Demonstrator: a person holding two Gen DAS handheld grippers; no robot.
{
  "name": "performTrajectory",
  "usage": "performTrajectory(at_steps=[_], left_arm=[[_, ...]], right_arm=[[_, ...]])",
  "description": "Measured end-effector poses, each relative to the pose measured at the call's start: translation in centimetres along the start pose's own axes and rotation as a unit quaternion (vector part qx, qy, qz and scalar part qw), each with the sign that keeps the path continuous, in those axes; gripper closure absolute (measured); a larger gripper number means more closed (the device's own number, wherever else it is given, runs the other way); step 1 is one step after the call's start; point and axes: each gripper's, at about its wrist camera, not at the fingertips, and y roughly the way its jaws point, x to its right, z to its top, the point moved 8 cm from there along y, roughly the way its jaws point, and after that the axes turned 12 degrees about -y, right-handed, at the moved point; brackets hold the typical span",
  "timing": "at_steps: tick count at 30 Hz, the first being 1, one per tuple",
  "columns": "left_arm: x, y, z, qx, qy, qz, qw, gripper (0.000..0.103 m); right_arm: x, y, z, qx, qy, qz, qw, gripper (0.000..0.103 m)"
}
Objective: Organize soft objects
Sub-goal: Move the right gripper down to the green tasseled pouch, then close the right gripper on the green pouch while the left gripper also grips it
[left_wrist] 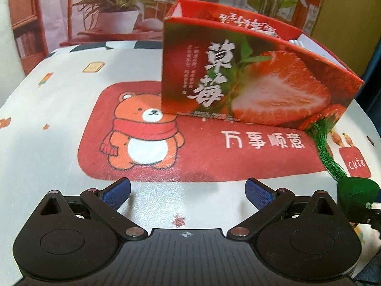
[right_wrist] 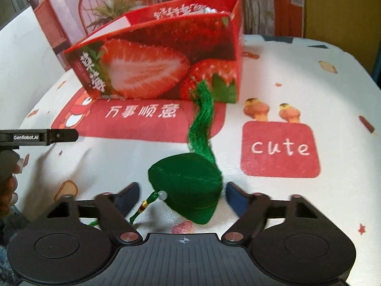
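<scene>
A green soft pouch (right_wrist: 188,188) with a long green tassel (right_wrist: 202,116) and a beaded cord lies on the cloth between the open fingers of my right gripper (right_wrist: 182,194); neither pad visibly presses it. The pouch also shows at the right edge of the left wrist view (left_wrist: 356,194). A red strawberry-print box (left_wrist: 250,76), open at the top, stands on the cloth behind it, also seen in the right wrist view (right_wrist: 162,64). The tassel's end lies by the box's front corner. My left gripper (left_wrist: 188,191) is open and empty, in front of the box.
A white tablecloth (left_wrist: 59,119) with a bear print and red patches covers the table. My left gripper's body (right_wrist: 38,137) reaches in at the left of the right wrist view. A printed backdrop with plants stands behind the table.
</scene>
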Motion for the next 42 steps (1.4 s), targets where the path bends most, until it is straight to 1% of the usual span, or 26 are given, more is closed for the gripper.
performTrajectory(at_steps=[3,7,10,12,17,20,23,26,28,30,32,33,35,37,39,40,42], left_arm=[[-0.9,0.2,-0.1,0.000,-0.013,0.008,0.9999,0.000],[-2.2,0.7,0.0,-0.005,-0.033,0.022,0.9992,0.000],[-2.8,0.9,0.1,0.001,-0.034,0.033,0.9989,0.000],[-2.9,1.0,0.2,0.004,-0.035,0.034,0.9988,0.000],[-2.7,1.2,0.1,0.006,-0.035,0.038,0.9986,0.000],[-2.5,1.5,0.0,0.001,-0.023,0.045,0.9987,0.000],[-2.3,1.5,-0.2,0.000,-0.011,0.055,0.9984,0.000],[-2.2,1.7,-0.3,-0.001,-0.006,0.067,0.9977,0.000],[-2.3,1.7,-0.2,0.001,-0.011,0.070,0.9975,0.000],[-2.4,1.6,-0.2,0.000,-0.011,0.071,0.9974,0.000],[-2.4,1.6,-0.2,-0.002,-0.012,0.071,0.9974,0.000],[-2.4,1.5,-0.2,-0.002,-0.013,0.072,0.9973,0.000],[-2.4,1.6,-0.2,-0.004,-0.013,0.072,0.9973,0.000],[-2.4,1.7,-0.1,-0.010,-0.012,0.073,0.9972,0.000],[-2.4,1.8,0.0,-0.017,-0.016,0.076,0.9968,0.000],[-2.4,1.8,0.1,-0.019,-0.020,0.078,0.9966,0.000],[-2.5,1.7,0.2,-0.019,-0.037,0.075,0.9963,0.000]], right_arm=[[-0.8,0.7,0.4,0.001,-0.023,0.005,1.000,0.045],[-2.4,2.0,1.8,0.012,-0.055,0.025,0.998,0.046],[-4.0,3.5,3.1,0.026,-0.091,0.035,0.995,0.046],[-4.8,4.4,4.0,0.035,-0.112,0.040,0.992,0.046],[-5.7,6.5,6.1,0.059,-0.139,0.048,0.987,0.047],[-5.7,7.2,6.7,0.076,-0.139,0.050,0.986,0.047],[-5.7,7.4,6.5,0.091,-0.145,0.051,0.984,0.046],[-5.7,7.3,6.2,0.103,-0.149,0.051,0.982,0.046],[-5.6,7.2,6.2,0.105,-0.149,0.049,0.982,0.046],[-5.6,7.0,6.1,0.109,-0.151,0.043,0.982,0.038],[-5.3,6.4,6.1,0.127,-0.143,0.049,0.980,0.035],[-5.3,6.1,6.1,0.135,-0.136,0.052,0.980,0.031],[-4.5,5.5,6.2,0.151,-0.115,0.058,0.980,0.030],[-3.8,5.4,6.3,0.156,-0.094,0.065,0.981,0.030],[-3.5,5.1,6.3,0.164,-0.083,0.080,0.980,0.038],[-3.4,5.0,6.2,0.168,-0.081,0.087,0.979,0.040],[-3.5,4.8,6.1,0.174,-0.082,0.099,0.976,0.047]])
